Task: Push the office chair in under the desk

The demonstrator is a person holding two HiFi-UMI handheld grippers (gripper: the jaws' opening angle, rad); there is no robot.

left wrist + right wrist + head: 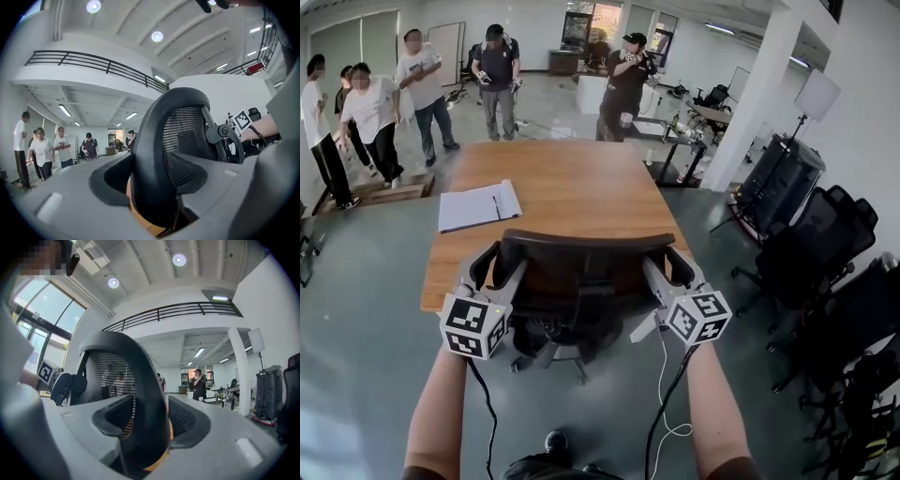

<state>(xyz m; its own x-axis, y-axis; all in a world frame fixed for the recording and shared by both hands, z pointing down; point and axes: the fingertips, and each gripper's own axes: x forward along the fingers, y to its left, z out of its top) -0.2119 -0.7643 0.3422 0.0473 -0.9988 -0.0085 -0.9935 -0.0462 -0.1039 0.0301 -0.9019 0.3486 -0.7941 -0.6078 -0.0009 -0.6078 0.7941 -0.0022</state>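
Forearms (pixel 441 412) rise parallel from the bottom edge, wrists level. Left gripper (pixel 502 261) is clamped on the left end of the chair (pixel 581 281) back, right gripper (pixel 667 262) on the right end, both equally near. That back runs left to right at mid-frame, along the near edge of the desk (pixel 572 178), which lies straight up-frame: a square, even push seems called for.

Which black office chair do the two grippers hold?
The chair at the wooden desk: left gripper and right gripper clamp its backrest. The other chairs stand unheld at the right.
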